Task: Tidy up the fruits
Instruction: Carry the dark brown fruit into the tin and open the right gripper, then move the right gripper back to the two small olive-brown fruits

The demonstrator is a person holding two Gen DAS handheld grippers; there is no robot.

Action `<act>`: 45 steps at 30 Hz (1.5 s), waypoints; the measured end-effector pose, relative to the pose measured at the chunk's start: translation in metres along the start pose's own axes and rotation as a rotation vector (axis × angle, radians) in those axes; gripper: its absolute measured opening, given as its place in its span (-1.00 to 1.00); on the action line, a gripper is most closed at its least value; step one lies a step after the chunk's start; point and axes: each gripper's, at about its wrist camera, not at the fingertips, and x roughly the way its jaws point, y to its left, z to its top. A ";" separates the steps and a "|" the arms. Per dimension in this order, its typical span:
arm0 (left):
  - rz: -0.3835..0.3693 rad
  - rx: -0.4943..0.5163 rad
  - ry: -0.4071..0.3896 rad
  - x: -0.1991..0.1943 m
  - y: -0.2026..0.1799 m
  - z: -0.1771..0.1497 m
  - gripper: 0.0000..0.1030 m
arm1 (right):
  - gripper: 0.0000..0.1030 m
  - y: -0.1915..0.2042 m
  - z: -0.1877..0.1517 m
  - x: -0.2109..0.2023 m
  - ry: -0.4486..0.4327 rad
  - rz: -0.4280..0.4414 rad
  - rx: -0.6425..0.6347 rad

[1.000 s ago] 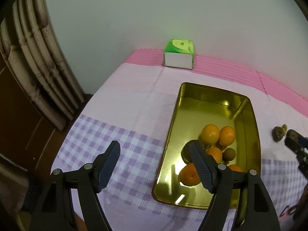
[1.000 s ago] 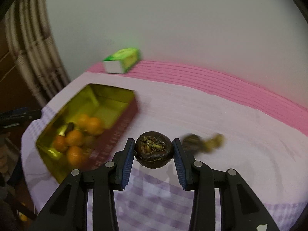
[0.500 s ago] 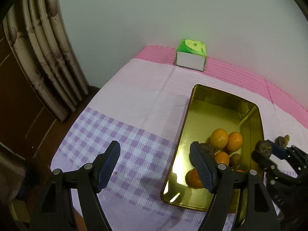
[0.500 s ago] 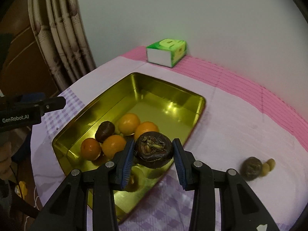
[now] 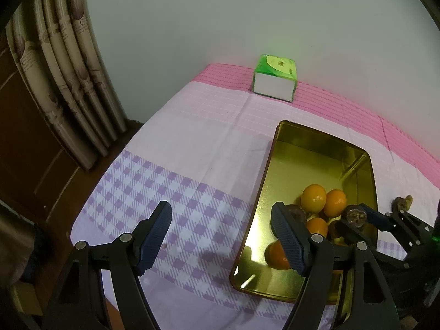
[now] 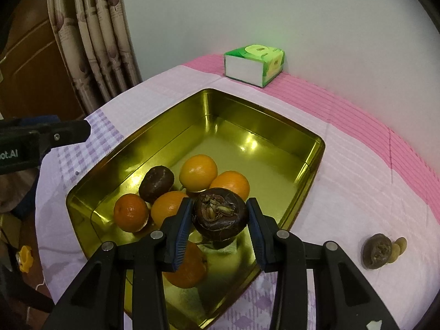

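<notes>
One orange [image 6: 184,264] sits half-hidden beneath the right gripper [image 6: 220,216] clenching a dark fruit [image 6: 219,214].

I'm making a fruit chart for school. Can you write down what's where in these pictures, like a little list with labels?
Right hand-held gripper: shut on a dark brown fruit, held above the gold tray
Left hand-held gripper: open, holding nothing
Gold tray: holds oranges and one other dark fruit
Fruit outside the tray: one dark fruit with small yellowish pieces beside it, on the tablecloth
Green tissue box: at the far edge by the wall
</notes>
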 end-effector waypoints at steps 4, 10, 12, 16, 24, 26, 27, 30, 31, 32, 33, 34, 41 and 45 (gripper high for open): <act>0.000 -0.003 0.000 0.000 0.001 0.000 0.46 | -0.29 0.005 -0.001 0.002 0.004 -0.005 -0.014; -0.002 -0.005 0.001 0.000 0.001 0.000 0.46 | -0.29 0.008 -0.001 0.008 0.021 -0.011 -0.022; -0.002 -0.005 0.000 0.000 0.001 0.000 0.46 | -0.29 0.008 -0.001 0.009 0.019 -0.017 -0.023; -0.004 -0.003 0.002 0.001 0.000 0.000 0.46 | -0.28 0.006 0.000 0.011 0.025 -0.018 -0.013; -0.007 0.003 -0.001 0.000 -0.003 0.000 0.46 | -0.27 0.005 -0.002 0.012 0.026 -0.016 -0.003; -0.006 0.006 -0.002 0.000 -0.004 0.000 0.46 | -0.27 0.005 -0.002 0.011 0.027 -0.015 -0.001; -0.007 0.007 -0.001 0.000 -0.004 0.000 0.46 | -0.27 0.005 -0.002 0.011 0.027 -0.014 -0.001; -0.007 0.005 -0.003 0.000 -0.004 0.000 0.46 | -0.27 0.005 -0.001 0.011 0.027 -0.020 -0.009; -0.007 0.004 -0.002 0.000 -0.003 0.000 0.46 | -0.27 0.005 -0.002 0.011 0.028 -0.020 -0.007; -0.006 0.005 -0.001 0.000 -0.004 0.000 0.46 | -0.27 0.004 -0.002 0.011 0.027 -0.018 -0.005; -0.006 0.005 -0.001 0.000 -0.003 0.000 0.46 | -0.26 0.005 -0.002 0.010 0.023 -0.018 -0.006; -0.007 0.006 0.000 0.000 -0.004 0.000 0.46 | -0.24 0.005 -0.001 0.009 0.019 -0.020 -0.006; -0.012 0.018 -0.002 -0.001 -0.005 0.000 0.46 | -0.10 0.006 0.000 0.000 -0.003 -0.026 -0.008; -0.014 0.022 -0.001 0.000 -0.005 -0.001 0.46 | -0.09 0.001 0.000 -0.013 -0.031 -0.025 0.011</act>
